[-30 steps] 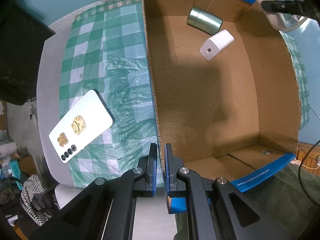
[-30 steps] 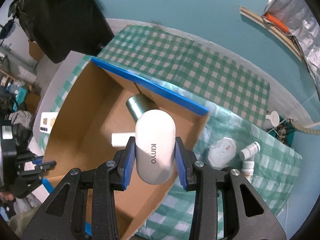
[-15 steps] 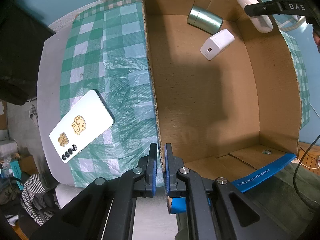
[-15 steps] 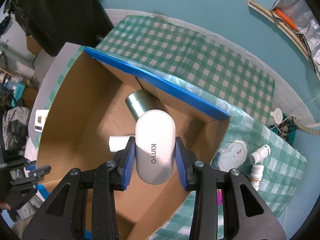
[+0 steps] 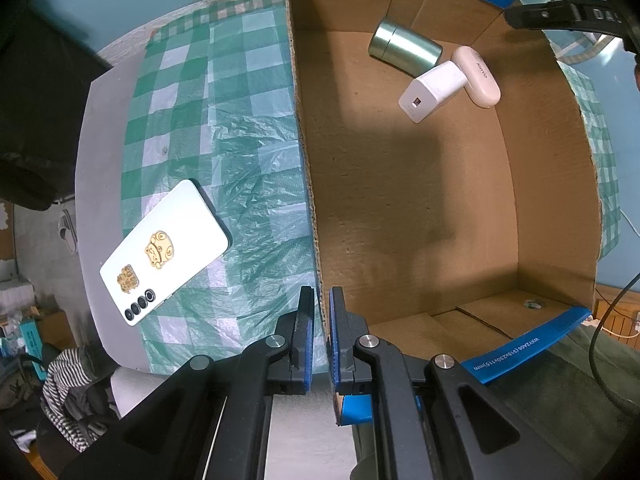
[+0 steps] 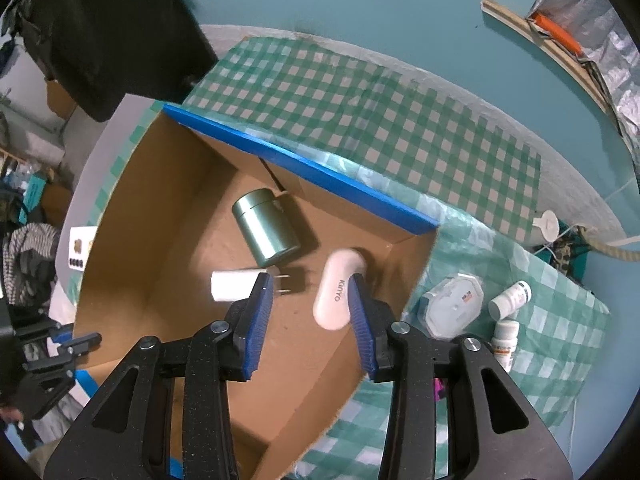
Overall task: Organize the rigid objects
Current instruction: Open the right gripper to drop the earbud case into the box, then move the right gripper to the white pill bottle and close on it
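Kinyo case (image 6: 338, 295), the white pill-shaped one, now sits in the box (image 5: 556, 184) by the far corner, touching the white charger (image 5: 434, 90), with the green tin (image 5: 404, 49) just beside. It looks like smooth hard plastic, light and a bit slippery on those rounded ends, so I'd pinch it across the flat sides mid-body. Right gripper (image 6: 312, 312) is opening above it; the case shows between the pads but lies free. Left gripper (image 5: 318, 336) is clamped on the box wall. Readable stuff: "KINYO" on the case, and a size code on the box's blue tape I can't fully make out. A phone (image 5: 164, 252) waits on the counter (image 5: 96, 132).
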Action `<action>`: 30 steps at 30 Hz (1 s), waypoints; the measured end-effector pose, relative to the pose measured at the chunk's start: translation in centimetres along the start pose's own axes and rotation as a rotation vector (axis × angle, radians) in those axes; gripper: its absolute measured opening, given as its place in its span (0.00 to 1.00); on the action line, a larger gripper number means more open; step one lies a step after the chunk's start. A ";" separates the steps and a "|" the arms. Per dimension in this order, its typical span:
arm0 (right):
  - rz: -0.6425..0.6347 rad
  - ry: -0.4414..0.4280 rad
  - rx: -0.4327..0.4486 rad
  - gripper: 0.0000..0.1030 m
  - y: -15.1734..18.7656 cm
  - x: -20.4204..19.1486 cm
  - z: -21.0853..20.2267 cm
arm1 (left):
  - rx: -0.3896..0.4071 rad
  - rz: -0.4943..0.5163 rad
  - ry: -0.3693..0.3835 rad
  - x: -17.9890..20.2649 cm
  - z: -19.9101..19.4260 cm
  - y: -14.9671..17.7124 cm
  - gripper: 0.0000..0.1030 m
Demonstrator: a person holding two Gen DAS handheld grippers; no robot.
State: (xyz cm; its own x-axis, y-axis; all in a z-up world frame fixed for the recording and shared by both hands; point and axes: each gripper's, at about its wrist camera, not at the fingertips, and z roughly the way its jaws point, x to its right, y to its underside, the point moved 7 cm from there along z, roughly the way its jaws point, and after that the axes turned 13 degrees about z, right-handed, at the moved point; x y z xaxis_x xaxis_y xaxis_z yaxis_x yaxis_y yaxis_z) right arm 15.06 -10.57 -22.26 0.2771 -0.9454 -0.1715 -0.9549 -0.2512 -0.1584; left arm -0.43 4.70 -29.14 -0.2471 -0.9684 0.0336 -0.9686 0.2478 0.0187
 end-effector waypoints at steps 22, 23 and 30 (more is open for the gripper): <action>0.141 0.056 0.062 0.49 1.3 9.7 -4.8 | 0.000 -0.007 -0.011 0.0 -0.1 0.0 0.07; 0.152 0.063 0.060 0.49 1.4 10.4 -4.8 | 0.000 -0.008 -0.011 0.0 -0.1 0.0 0.07; 0.209 0.094 0.038 0.49 2.2 15.2 -3.7 | 0.000 -0.014 -0.014 0.0 -0.2 0.0 0.07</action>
State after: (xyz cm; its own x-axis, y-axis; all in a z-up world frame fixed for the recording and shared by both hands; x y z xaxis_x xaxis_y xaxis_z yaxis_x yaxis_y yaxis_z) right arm 16.79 -26.27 -21.62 0.0613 -0.9917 -0.1130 -0.9852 -0.0419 -0.1662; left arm -0.44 4.75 -28.95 -0.2341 -0.9720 0.0191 -0.9720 0.2344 0.0187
